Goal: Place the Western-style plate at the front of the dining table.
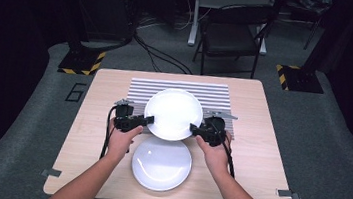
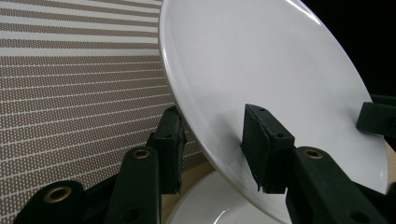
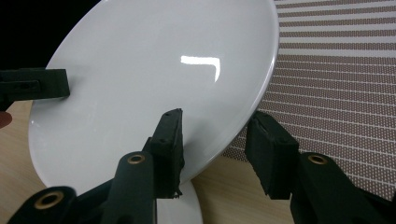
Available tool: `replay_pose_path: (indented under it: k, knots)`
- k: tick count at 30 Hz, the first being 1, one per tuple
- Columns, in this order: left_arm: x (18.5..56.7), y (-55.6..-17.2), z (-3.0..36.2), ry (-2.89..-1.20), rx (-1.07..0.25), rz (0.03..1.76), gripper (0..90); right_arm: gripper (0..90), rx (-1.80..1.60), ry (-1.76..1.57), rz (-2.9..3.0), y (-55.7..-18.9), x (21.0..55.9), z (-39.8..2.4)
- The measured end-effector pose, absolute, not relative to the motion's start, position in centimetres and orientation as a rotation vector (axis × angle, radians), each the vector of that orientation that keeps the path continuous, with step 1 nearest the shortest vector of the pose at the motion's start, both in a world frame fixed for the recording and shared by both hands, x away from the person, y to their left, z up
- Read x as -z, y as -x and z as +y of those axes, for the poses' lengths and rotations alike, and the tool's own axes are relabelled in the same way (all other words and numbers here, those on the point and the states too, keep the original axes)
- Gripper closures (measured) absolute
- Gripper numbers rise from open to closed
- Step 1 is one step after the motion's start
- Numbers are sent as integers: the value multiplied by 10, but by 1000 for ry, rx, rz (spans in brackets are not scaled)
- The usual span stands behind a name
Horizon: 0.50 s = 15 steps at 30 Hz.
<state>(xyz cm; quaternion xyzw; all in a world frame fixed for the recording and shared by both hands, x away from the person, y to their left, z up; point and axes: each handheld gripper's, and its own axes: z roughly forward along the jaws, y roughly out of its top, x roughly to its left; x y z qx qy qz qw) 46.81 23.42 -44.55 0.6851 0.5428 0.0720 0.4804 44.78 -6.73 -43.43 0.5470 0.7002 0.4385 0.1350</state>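
Note:
A white plate (image 1: 173, 113) is held up over the table between both grippers, tilted in both gripper views. My left gripper (image 1: 148, 120) clamps its left rim; in the left gripper view (image 2: 217, 149) one jaw lies on the plate's face (image 2: 261, 70) and the other under the rim. My right gripper (image 1: 194, 128) grips the right rim the same way (image 3: 217, 149), with the plate (image 3: 154, 74) running between its jaws. A second white plate (image 1: 161, 164) lies flat on the table near the front edge, partly under the held one (image 2: 205, 207).
A grey striped placemat (image 1: 140, 89) covers the far middle of the wooden table (image 1: 254, 153), beneath the raised plate. A folding chair (image 1: 232, 35) stands on the floor beyond the table. Bare wood lies to both sides of the plates.

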Motion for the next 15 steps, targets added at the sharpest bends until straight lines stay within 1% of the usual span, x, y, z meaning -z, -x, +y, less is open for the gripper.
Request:
replay_pose_path:
  k: [15]
  knots:
    - [440,-477,233,-1675,-198,1325,594,566,-1252,-1577,2025,-457,430,-64]
